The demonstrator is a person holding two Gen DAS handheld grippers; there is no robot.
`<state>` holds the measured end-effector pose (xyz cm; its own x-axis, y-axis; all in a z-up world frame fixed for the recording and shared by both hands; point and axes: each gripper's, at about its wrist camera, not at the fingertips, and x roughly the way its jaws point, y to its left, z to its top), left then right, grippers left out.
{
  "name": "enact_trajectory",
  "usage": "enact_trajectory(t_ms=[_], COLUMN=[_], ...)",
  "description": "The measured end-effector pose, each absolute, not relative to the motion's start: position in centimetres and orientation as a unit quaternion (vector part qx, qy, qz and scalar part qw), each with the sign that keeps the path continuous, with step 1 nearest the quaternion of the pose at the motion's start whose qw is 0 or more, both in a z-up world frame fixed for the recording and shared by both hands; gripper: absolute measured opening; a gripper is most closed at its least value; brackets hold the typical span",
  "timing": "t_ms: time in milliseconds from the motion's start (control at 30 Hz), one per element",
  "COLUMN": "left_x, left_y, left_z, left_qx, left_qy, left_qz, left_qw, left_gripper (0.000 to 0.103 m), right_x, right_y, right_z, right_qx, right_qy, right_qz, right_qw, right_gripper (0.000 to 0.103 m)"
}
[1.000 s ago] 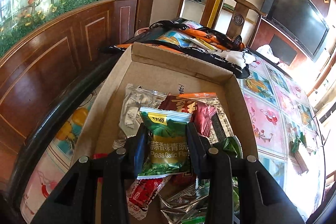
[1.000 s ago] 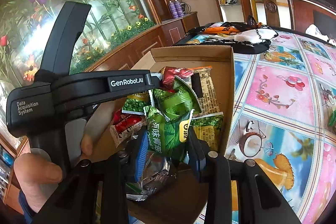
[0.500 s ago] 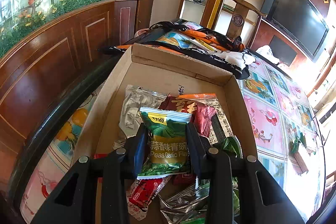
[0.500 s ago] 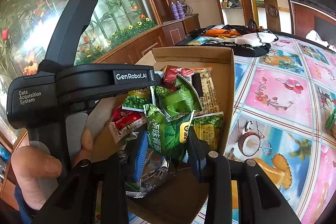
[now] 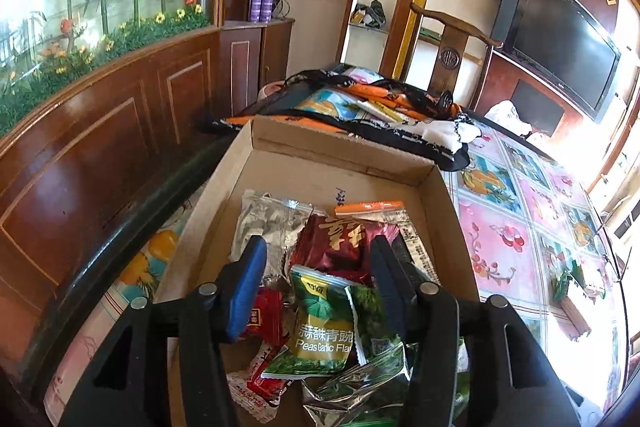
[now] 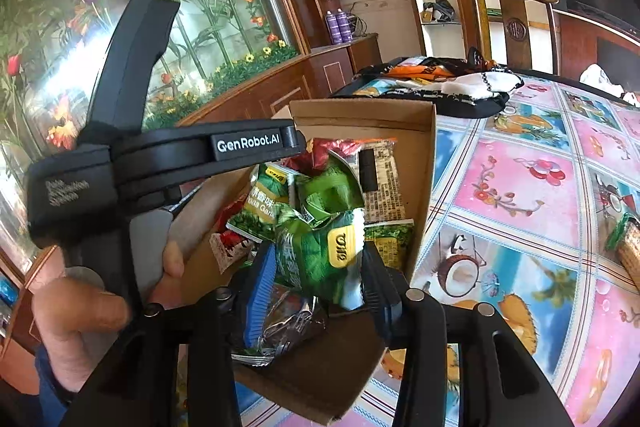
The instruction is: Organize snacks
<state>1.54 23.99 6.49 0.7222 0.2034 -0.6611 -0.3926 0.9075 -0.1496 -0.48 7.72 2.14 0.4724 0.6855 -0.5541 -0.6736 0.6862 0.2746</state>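
A cardboard box (image 5: 340,147) on the table holds several snack packets. My left gripper (image 5: 316,251) hangs over it, jaws opening and wide apart. Nothing is gripped; a green garlic-pea packet (image 5: 324,327) lies loose below them on the pile. Beyond it are a dark red packet (image 5: 340,243) and a silver bag (image 5: 272,215). My right gripper (image 6: 320,267) is over the box's near end (image 6: 424,187). Its jaws are opening, with another green pea packet (image 6: 324,255) still upright between the pads and touching both. The left device's black housing (image 6: 200,151) and a hand (image 6: 80,311) fill that view's left side.
The table wears a bright fruit-print cloth (image 6: 520,187). A black and orange bag heap (image 5: 360,115) lies just past the box. A dark wood-panelled wall (image 5: 100,155) runs close along the left. A loose snack (image 6: 628,239) sits at the table's right edge.
My left jaws spread wide and the green pea packet dropped from them onto the pile. My right jaws widened a little, with their packet staying between them.
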Motion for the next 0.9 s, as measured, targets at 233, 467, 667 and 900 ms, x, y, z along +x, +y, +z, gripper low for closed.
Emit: enact_trajectory(t_ms=[233,467,667,900], left_x=[1.3,0.3,-0.3,-0.9], left_y=[23.3,22.4,21.4,20.3], left_z=[6.8,7.5,8.1,8.3], left_qx=[-0.124,-0.099,-0.076,-0.051], left_qy=[0.317,0.279,0.243,0.219], left_qz=[0.174,0.2,0.222,0.252], left_qw=[0.924,0.934,0.941,0.941], left_gripper=[0.065,0.075,0.086,0.098], right_x=[-1.4,-2.2,-2.6,-3.7], right_y=[6.7,4.2,1.4,-0.4], right_z=[3.0,3.7,4.3,5.1], right_qx=[0.006,0.01,0.029,0.033], right_qy=[0.306,0.29,0.278,0.262], right_qz=[0.409,0.398,0.373,0.362], right_qw=[0.86,0.871,0.885,0.894], right_gripper=[0.066,0.071,0.079,0.086])
